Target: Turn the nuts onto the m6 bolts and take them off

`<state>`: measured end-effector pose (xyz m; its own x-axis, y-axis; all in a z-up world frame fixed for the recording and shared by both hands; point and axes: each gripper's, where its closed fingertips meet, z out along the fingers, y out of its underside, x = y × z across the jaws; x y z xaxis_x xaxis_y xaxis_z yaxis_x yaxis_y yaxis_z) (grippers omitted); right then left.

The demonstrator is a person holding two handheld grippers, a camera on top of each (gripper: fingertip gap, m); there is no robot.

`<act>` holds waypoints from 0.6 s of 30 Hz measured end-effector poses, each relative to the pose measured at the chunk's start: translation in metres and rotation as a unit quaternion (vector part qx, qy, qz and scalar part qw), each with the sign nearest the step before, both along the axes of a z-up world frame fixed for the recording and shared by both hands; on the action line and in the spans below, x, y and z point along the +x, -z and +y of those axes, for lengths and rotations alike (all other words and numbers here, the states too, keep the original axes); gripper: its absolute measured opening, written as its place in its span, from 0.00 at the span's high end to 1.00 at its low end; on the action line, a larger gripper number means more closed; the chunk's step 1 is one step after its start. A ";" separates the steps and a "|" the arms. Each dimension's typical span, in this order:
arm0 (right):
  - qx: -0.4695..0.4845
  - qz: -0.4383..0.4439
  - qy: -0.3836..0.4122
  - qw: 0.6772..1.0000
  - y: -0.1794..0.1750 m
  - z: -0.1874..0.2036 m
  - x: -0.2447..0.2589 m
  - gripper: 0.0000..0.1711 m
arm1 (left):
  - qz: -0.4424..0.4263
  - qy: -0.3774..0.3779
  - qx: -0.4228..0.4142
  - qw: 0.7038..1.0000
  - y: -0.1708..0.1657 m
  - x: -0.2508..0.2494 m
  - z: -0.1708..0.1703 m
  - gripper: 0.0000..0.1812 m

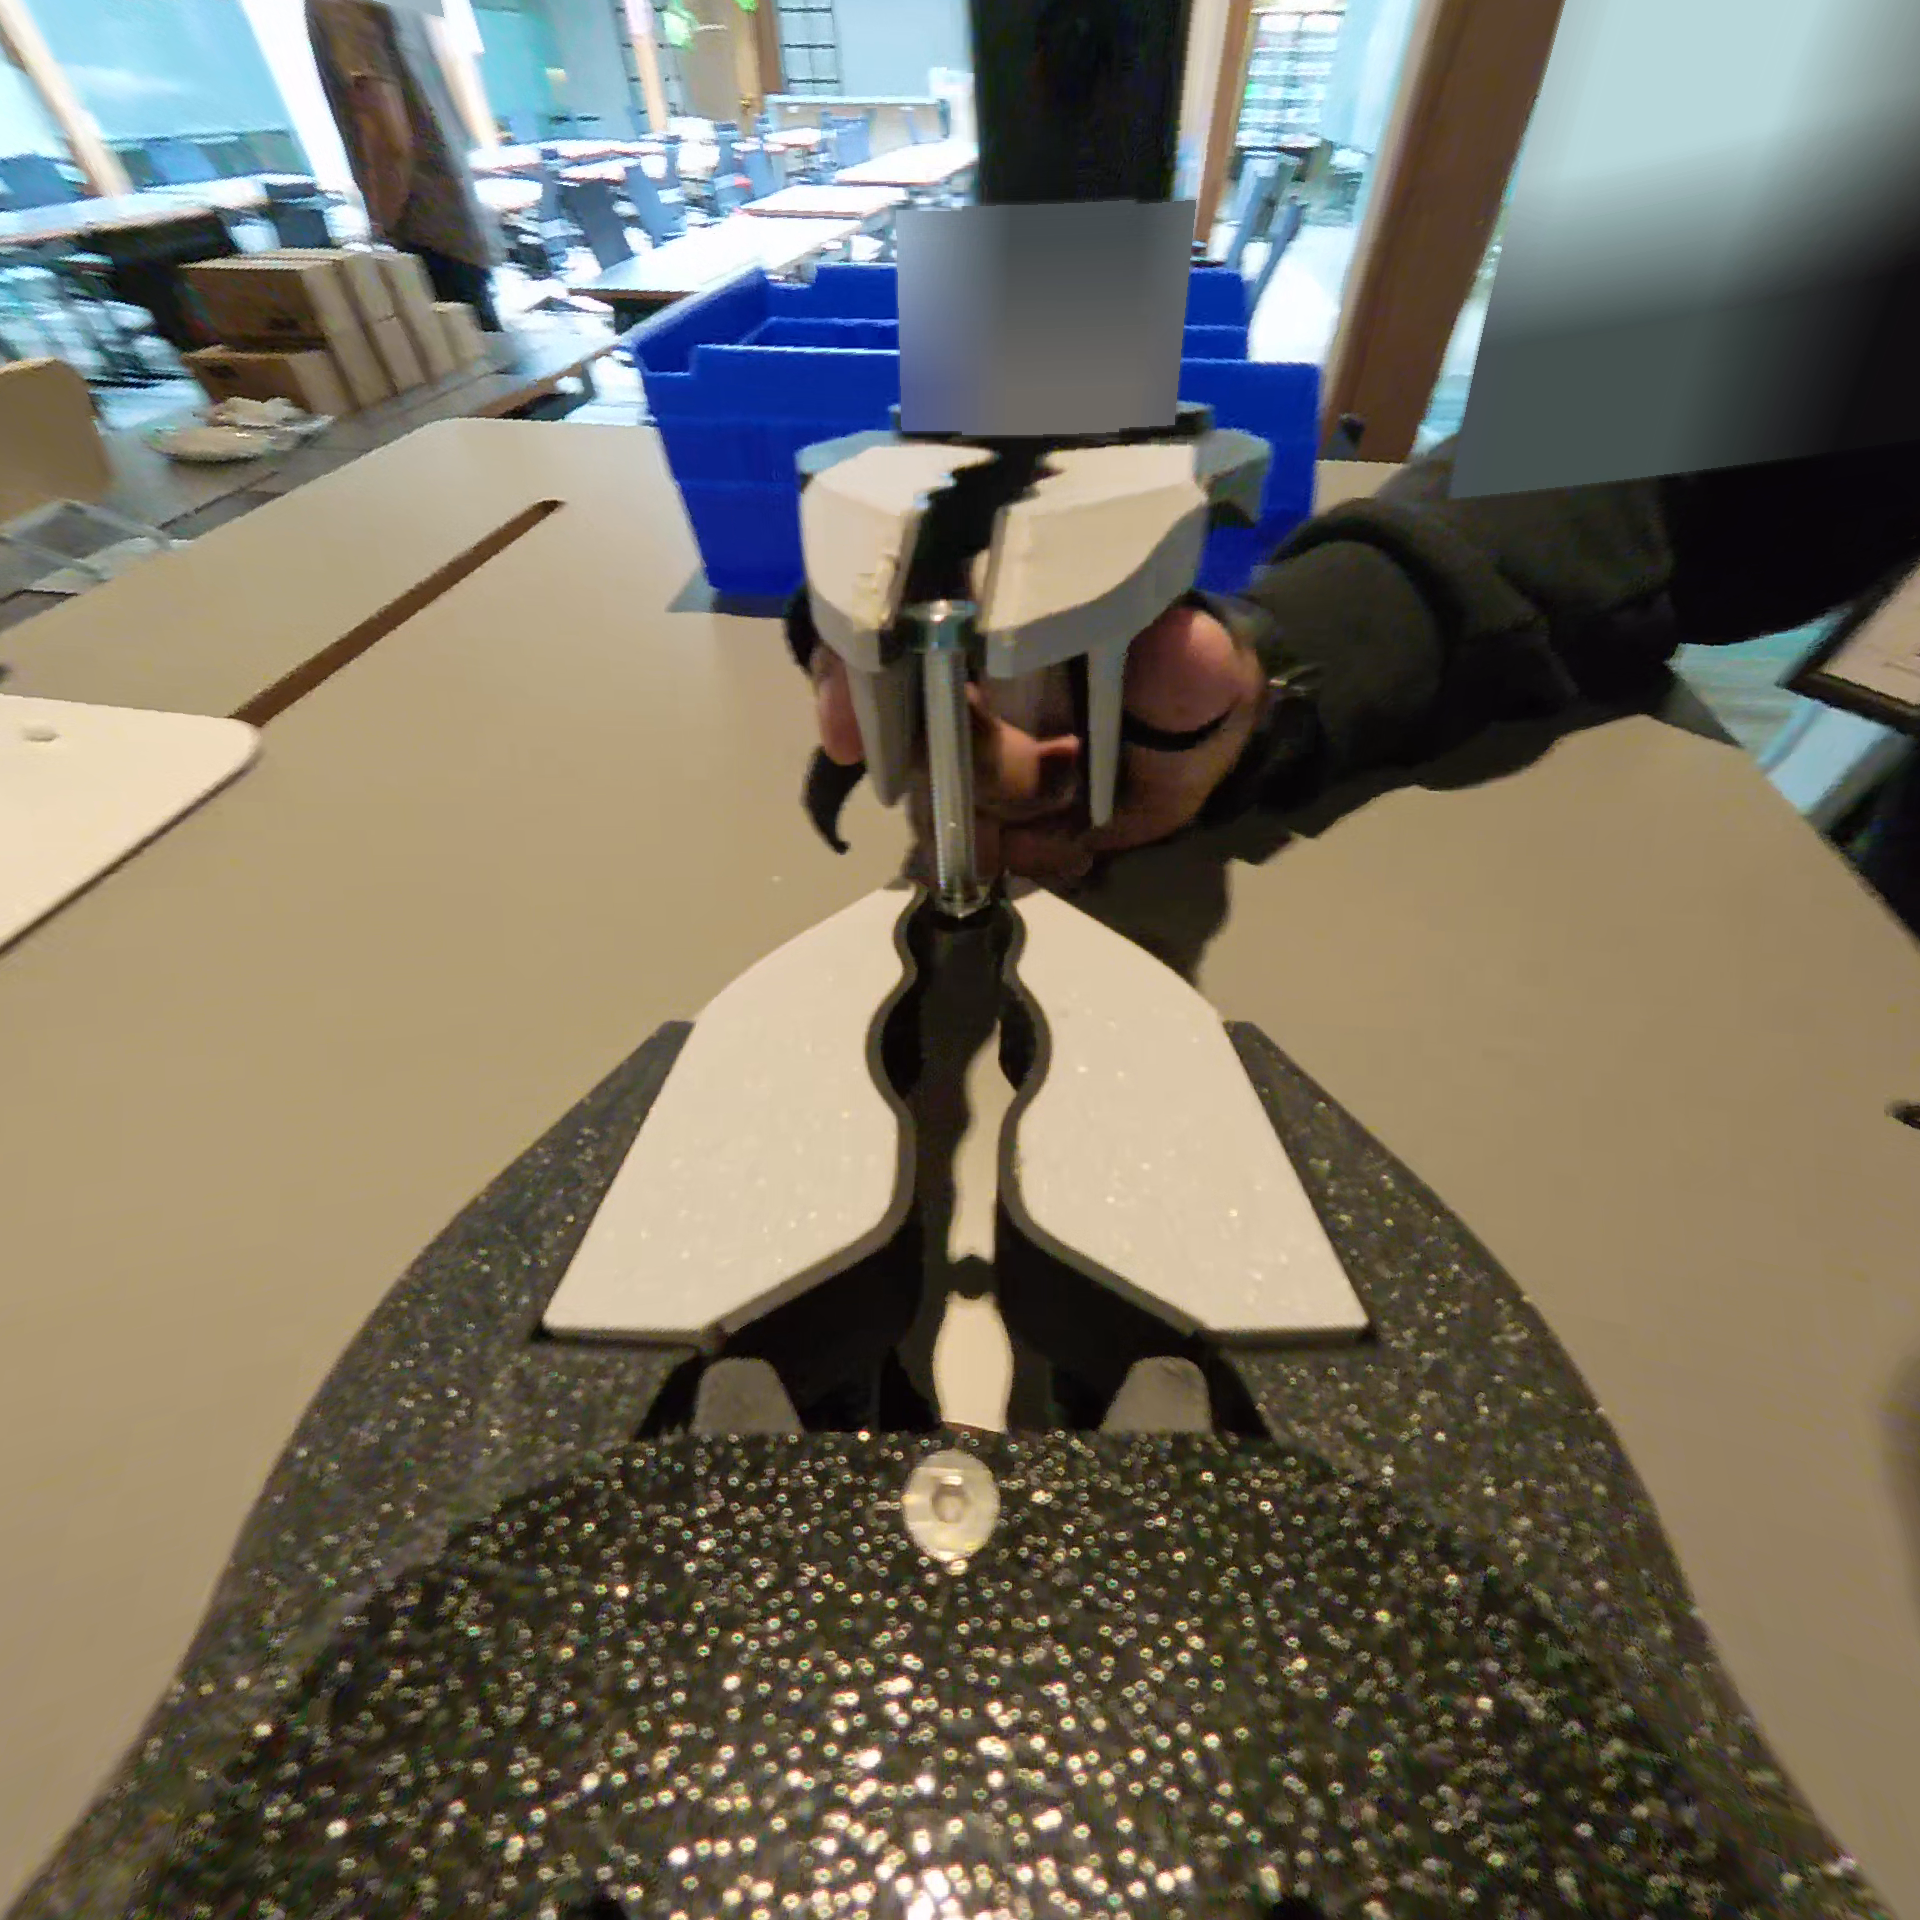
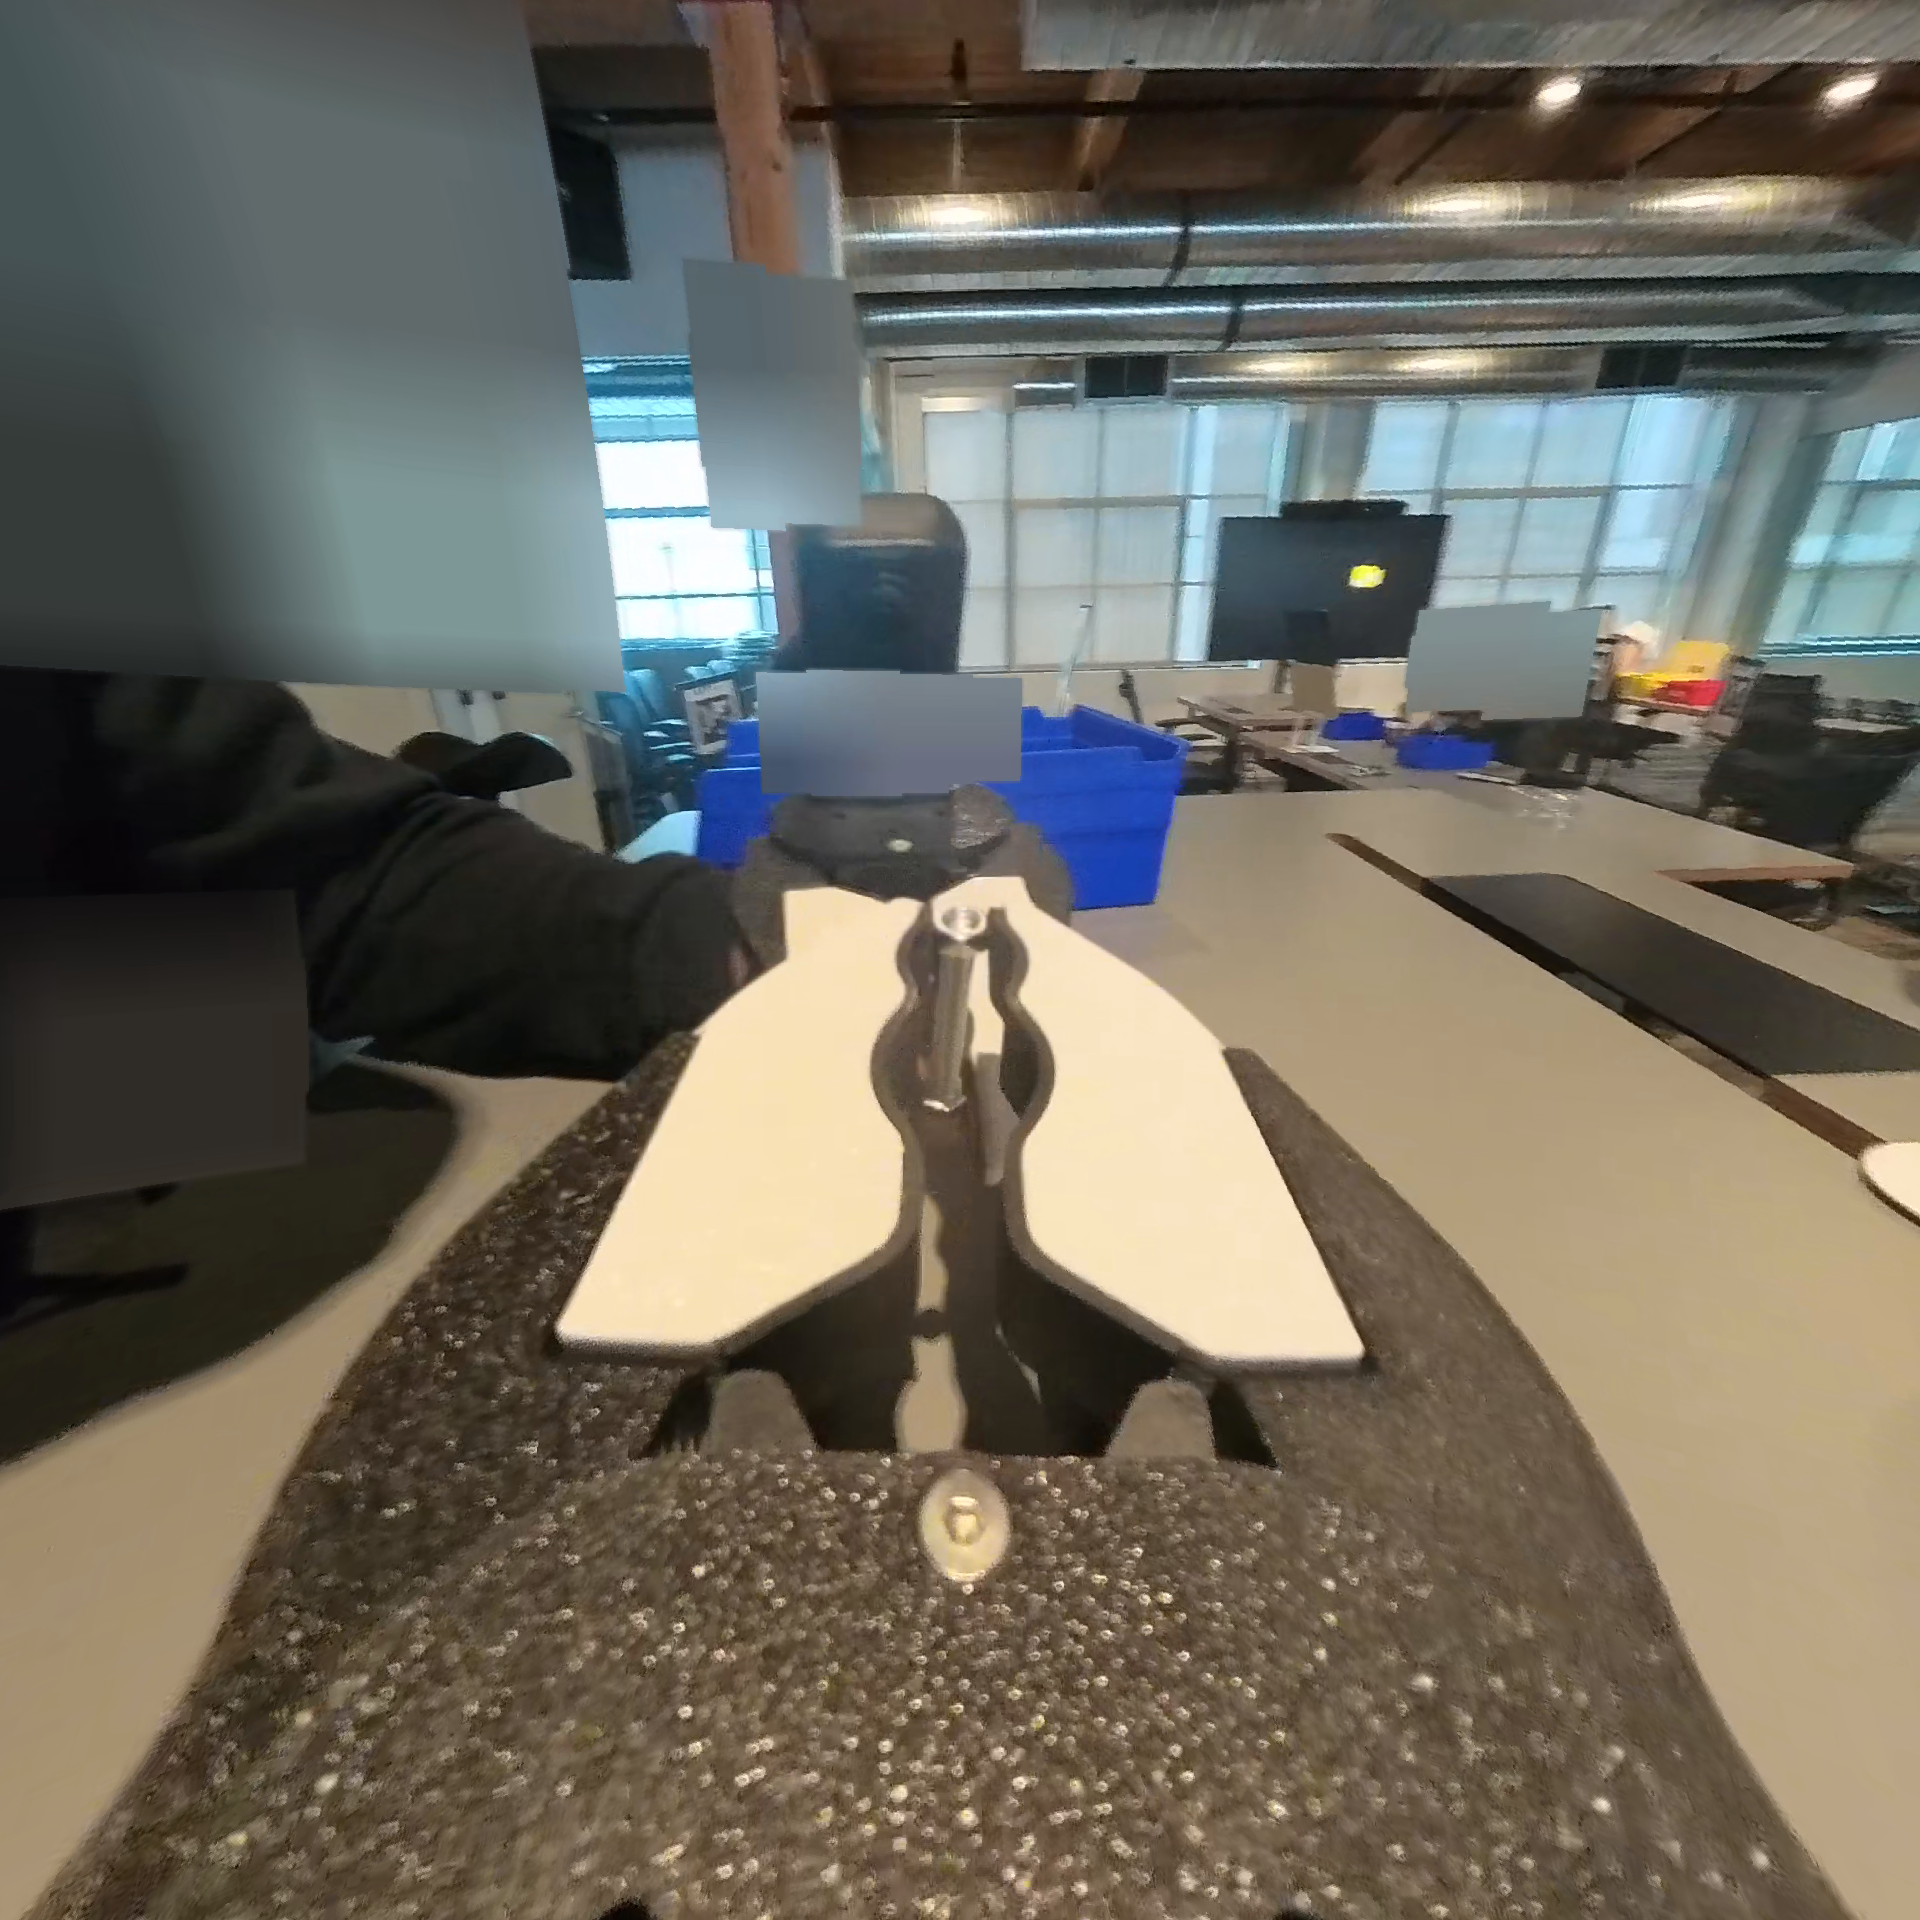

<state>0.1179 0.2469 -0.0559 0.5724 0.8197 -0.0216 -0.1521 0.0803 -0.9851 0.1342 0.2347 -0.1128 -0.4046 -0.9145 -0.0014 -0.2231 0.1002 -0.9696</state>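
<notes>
tip to tip, left claw (image 1: 961,920) and right claw (image 2: 961,920) share one bolt (image 1: 951,758).

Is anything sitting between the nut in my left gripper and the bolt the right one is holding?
Nothing visible does. The right gripper clamps the silver threaded bolt near its head, and the bolt's free end already meets the small nut pinched at the left gripper's tips. The beige table below lies bare there.

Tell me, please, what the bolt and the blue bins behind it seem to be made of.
The bolt looks like bright plated steel: it is silvery and glossy, with fine threads along the shaft. The blue bins look like moulded plastic, judging by the uniform saturated colour, stepped walls and dull sheen.
</notes>
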 end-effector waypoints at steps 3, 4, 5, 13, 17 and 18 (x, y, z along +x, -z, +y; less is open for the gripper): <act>-0.011 0.003 0.081 0.997 0.000 0.013 0.011 0.94 | -0.015 -0.083 0.033 0.996 -0.001 0.009 0.018 0.95; -0.017 0.004 0.108 0.994 0.001 0.017 0.014 0.94 | -0.019 -0.115 0.057 0.992 0.000 0.011 0.024 0.95; -0.021 0.004 0.129 0.991 0.003 0.020 0.016 0.94 | -0.021 -0.142 0.086 0.986 0.001 0.013 0.029 0.95; -0.014 0.006 0.013 1.000 0.001 0.005 0.002 0.70 | -0.033 -0.053 0.047 0.997 -0.004 0.005 0.011 0.95; -0.003 0.021 -0.046 0.999 -0.004 -0.008 -0.001 0.77 | -0.009 0.039 -0.014 0.999 -0.004 -0.008 -0.006 0.95; -0.004 0.024 -0.058 0.998 -0.004 -0.010 -0.002 0.78 | -0.006 0.053 -0.023 0.998 -0.005 -0.010 -0.009 0.95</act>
<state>0.1154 0.2371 -0.0519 0.4714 0.8803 -0.0533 -0.2077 0.0521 -0.9768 0.1239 0.2255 -0.1081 -0.4987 -0.8661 0.0344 -0.2026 0.0778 -0.9762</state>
